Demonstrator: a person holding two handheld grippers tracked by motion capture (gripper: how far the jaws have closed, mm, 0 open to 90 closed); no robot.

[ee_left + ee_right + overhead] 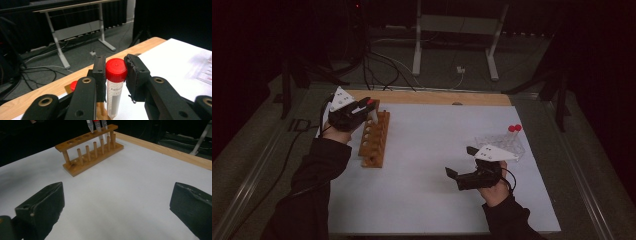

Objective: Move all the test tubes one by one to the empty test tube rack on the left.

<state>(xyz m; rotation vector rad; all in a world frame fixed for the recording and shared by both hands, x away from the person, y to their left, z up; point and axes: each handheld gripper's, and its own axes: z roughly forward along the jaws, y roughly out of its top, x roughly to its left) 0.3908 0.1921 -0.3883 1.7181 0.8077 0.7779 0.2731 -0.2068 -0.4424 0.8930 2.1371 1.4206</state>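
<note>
Tube work at a white-covered table (437,200), described from left to right. At far left, left gripper (371,106) clamped on a clear plastic tube (113,98) with a red screw cap (116,70), pads pressing just under and against the cap's sides. Tube hanging upright, tapered tip pointing down, poised over the far end of a wooden rack (375,139) with a row of round holes. Seen across the table from the right gripper view: the same rack (91,155), near holes vacant, tubes clustered at its far end. A second red cap (73,85) low beside the left jaw, presumably a tube already seated.

Likely handling, judged from appearance: light, stiff, thin-walled plastic; smooth and somewhat slippery on the barrel; not brittle like glass, yet prone to tilting if pinched off-centre. Best hold: at the ribbed cap or just beneath it, where the ridges give purchase and the tube hangs plumb for lowering into a hole.

Toward the right, bare white surface, then right gripper (462,165), jaws spread wide with nothing between them, hovering low over the sheet. Just behind it, a clear plastic rack (507,142) carrying two more red-capped tubes (514,128), well apart from the wooden rack.
</note>
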